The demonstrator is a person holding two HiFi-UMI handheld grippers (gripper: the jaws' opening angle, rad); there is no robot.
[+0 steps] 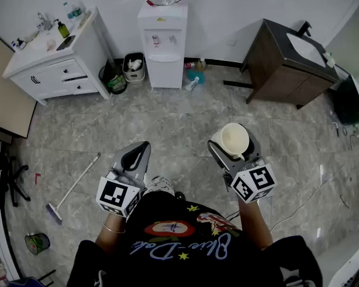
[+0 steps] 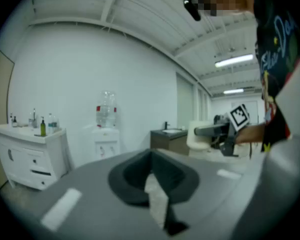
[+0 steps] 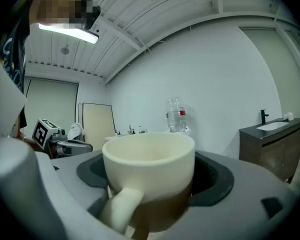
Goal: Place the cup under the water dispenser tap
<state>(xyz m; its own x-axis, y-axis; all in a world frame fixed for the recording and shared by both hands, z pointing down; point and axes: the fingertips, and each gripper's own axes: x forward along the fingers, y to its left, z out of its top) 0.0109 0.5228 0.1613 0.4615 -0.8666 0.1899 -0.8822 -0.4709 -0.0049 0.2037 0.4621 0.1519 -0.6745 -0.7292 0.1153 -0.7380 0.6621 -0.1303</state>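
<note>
- Right gripper: jaws wide, clenched on cup body, handle toward you. Grip holds cup upright, rim level for carry.
- Left gripper: jaws together, empty. Spare hand, parked low beside you.
- Water dispenser stands against far wall; cup well apart from tap.

The right gripper clasps a cream cup between its fingers, mouth upward. The left gripper has its fingers drawn together with nothing between them. Well beyond both pairs of fingers, the water dispenser stands against the wall. A white cabinet sits far left of the left fingers, and a dark vanity far right of the right fingers.
</note>
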